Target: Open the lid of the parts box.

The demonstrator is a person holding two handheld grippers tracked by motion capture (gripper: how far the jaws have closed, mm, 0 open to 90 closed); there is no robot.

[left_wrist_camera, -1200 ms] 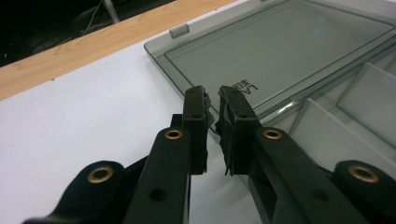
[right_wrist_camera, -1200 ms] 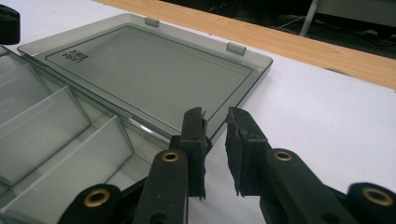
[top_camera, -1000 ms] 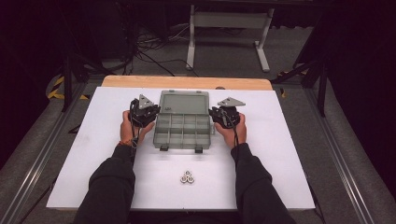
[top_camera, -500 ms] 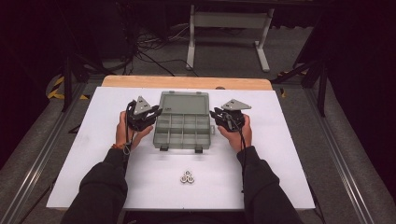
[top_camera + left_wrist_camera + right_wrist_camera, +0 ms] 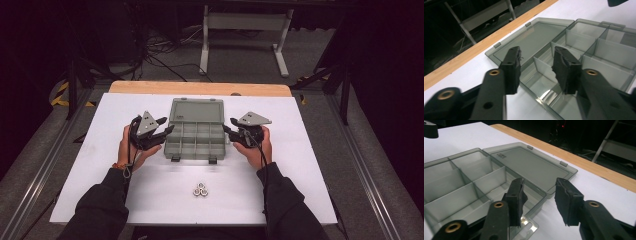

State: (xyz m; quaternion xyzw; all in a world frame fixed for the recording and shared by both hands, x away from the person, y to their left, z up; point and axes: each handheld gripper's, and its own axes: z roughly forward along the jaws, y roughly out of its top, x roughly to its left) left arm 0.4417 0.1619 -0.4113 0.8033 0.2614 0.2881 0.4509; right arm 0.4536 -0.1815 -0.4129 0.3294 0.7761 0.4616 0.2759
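White table [image 5: 310,165]: open organizer box [image 5: 196,131], metal nuts [image 5: 200,189]

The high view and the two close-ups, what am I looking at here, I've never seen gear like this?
A person at a table holds a two-jaw tool in each hand: the left gripper and the right gripper. One camera looks down from above; each close-up comes from a camera riding on a gripper, looking along its black jaws. On the white table lies a grey compartment box, its lid open flat, and nearer the person three small metal rings. Both grippers' jaws have just been opening beside the box; neither holds anything.
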